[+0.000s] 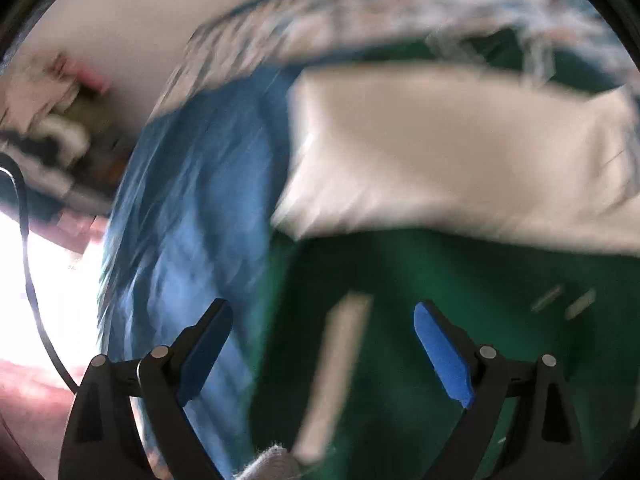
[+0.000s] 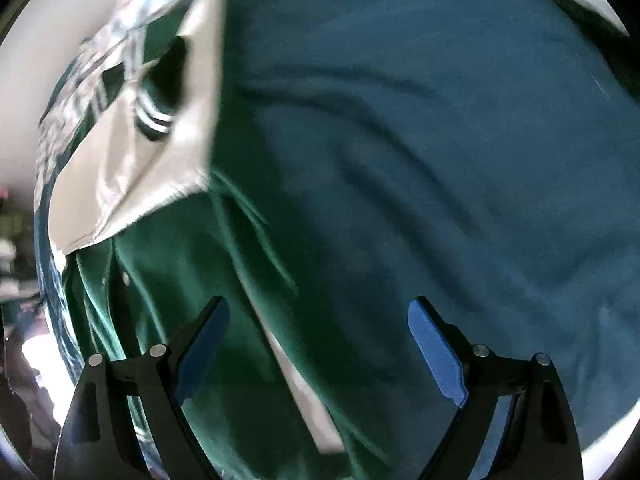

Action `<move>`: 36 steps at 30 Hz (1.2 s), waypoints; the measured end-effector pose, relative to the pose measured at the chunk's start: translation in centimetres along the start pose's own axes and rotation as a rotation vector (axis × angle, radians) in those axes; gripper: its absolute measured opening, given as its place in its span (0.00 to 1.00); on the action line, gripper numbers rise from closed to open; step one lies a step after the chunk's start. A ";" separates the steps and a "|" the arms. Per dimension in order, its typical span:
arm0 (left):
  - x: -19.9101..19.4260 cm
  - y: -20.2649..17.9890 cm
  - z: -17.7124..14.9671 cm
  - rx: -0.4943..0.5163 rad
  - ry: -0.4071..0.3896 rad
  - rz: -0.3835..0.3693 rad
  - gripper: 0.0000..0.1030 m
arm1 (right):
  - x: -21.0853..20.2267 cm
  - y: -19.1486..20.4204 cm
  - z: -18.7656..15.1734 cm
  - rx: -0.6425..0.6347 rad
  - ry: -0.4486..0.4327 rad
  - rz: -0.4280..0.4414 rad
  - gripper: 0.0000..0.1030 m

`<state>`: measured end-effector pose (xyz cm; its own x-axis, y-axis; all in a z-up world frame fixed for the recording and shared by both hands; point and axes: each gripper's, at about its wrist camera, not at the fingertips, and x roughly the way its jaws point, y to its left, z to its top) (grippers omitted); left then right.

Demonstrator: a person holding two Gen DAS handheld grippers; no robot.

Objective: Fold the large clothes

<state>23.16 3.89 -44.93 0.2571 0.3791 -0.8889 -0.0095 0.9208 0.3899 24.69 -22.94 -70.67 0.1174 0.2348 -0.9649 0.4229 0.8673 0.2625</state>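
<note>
A dark green garment with a broad white panel lies spread on a blue sheet; the left wrist view is blurred. My left gripper hangs open above the green cloth, with a white stripe of the garment showing below the gap between its pads and nothing gripped. In the right wrist view the same green garment and its white panel fill the left side. My right gripper stands open over the garment's edge, where the green meets the blue sheet; its jaws hold nothing.
A patterned blue-and-white cloth borders the far side of the sheet. Blurred clutter and a dark cable sit at the left beside a bright patch. White wall shows beyond the bed's left edge.
</note>
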 end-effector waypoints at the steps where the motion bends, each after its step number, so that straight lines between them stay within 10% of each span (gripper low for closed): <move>1: 1.5 1.6 -1.7 -0.036 0.047 0.039 0.90 | 0.8 1.3 1.0 -0.047 -0.008 -0.011 0.89; 4: 3.6 4.1 -4.2 -0.117 0.108 0.077 0.90 | 4.2 4.9 4.6 -0.135 0.018 0.007 0.70; 5: 3.9 4.6 -4.7 -0.140 0.117 0.075 0.90 | 4.8 5.7 5.7 -0.160 0.017 -0.011 0.28; 6: 4.2 5.2 -5.2 -0.168 0.129 0.077 0.90 | 5.2 5.8 6.4 -0.164 0.014 -0.061 0.24; 13: 4.7 7.4 -7.5 -0.216 0.157 0.050 0.90 | 5.1 -1.5 8.7 0.158 0.011 0.002 0.24; 18: 3.6 8.0 -10.0 -0.194 0.180 0.033 0.90 | 0.8 2.0 4.1 0.149 0.011 -0.083 0.51; 22: 3.1 7.6 -13.1 -0.182 0.235 0.016 0.90 | -0.4 8.0 -4.1 0.097 0.089 0.157 0.52; 26: 3.4 7.0 -15.2 -0.164 0.270 0.023 0.90 | 7.0 15.7 -12.6 0.163 0.383 0.504 0.52; 28: 3.6 7.1 -15.7 -0.167 0.276 0.020 0.90 | 10.9 18.3 -15.1 0.174 0.462 0.540 0.52; 29: 3.5 7.1 -15.8 -0.168 0.277 0.017 0.90 | 12.5 19.2 -15.9 0.170 0.493 0.534 0.50; 31: 3.3 7.2 -16.0 -0.164 0.273 0.011 0.90 | 14.1 20.6 -17.6 0.174 0.473 0.489 0.06; 36: 1.9 7.5 -16.3 -0.163 0.260 -0.037 0.90 | 10.2 19.1 -19.8 0.216 0.345 0.397 0.05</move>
<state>7.79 13.04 -47.60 0.0047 0.3368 -0.9416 -0.1653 0.9289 0.3315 16.17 4.68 -75.59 0.0199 0.6859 -0.7275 0.5845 0.5823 0.5650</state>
